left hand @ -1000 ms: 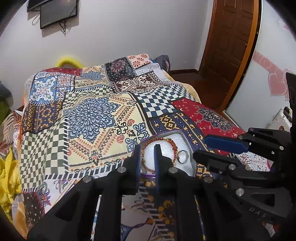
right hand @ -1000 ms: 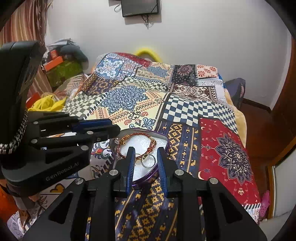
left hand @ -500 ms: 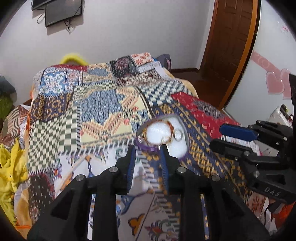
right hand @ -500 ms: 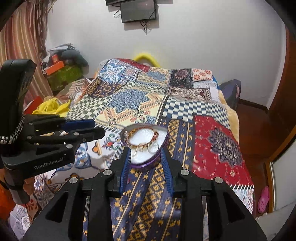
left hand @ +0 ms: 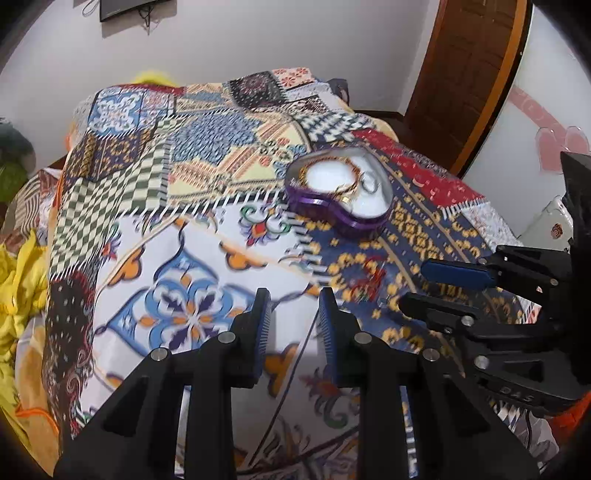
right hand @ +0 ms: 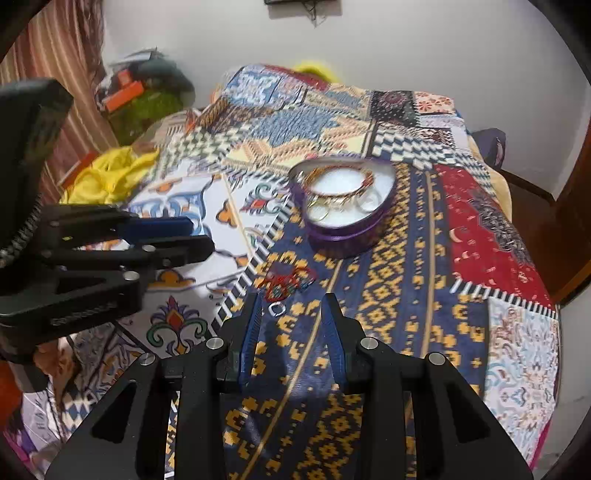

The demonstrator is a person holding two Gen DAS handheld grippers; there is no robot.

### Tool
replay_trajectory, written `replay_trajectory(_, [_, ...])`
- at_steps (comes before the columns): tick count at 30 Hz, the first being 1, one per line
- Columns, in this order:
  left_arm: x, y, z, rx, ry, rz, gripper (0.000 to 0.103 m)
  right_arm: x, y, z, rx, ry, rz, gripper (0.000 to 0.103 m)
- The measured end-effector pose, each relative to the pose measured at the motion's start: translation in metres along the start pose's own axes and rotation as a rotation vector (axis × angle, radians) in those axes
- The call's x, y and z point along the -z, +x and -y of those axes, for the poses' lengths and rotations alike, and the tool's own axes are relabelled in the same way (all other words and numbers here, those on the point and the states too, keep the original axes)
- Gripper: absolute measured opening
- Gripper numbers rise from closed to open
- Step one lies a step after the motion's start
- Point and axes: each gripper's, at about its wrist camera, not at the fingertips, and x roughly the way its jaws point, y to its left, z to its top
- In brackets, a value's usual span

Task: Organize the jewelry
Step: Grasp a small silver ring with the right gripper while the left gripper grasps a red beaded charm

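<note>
A purple heart-shaped jewelry box (left hand: 338, 192) sits open on the patchwork bedspread (left hand: 192, 177); it also shows in the right wrist view (right hand: 341, 201). Inside lie a red-and-gold bracelet (right hand: 338, 181) and several rings (right hand: 364, 202). A red tangled piece of jewelry (right hand: 286, 282) and a small silver ring (right hand: 277, 309) lie on the cover in front of the box. My left gripper (left hand: 295, 308) is open and empty, well short of the box. My right gripper (right hand: 291, 314) is open and empty, just behind the loose jewelry; it also shows in the left wrist view (left hand: 439, 290).
The bed fills both views. Yellow cloth (right hand: 107, 179) and clutter (right hand: 140, 99) lie at its left side. A wooden door (left hand: 472, 74) stands at the back right, and a wall-mounted screen (left hand: 129, 7) hangs above the bed's far end.
Both grippers have pulled back and up from the box and opened wider. The red jewelry and small ring in front of the box have come into view.
</note>
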Motion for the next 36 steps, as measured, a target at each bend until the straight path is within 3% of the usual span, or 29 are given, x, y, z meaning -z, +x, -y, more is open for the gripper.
replay_trajectory(13, [0.016,0.002,-0.001,-0.045,0.048,0.002,0.026,0.002,0.019,-0.006,-0.014,-0.046,-0.034,0.028])
replay_trajectory(18, [0.015,0.010,0.001,-0.015,0.035,-0.020,0.026,0.000,0.023,-0.006,-0.001,-0.064,-0.042,0.010])
replay_trajectory(36, [0.003,0.037,0.040,0.077,0.082,-0.078,0.026,0.005,-0.016,0.036,0.011,0.043,0.061,0.009])
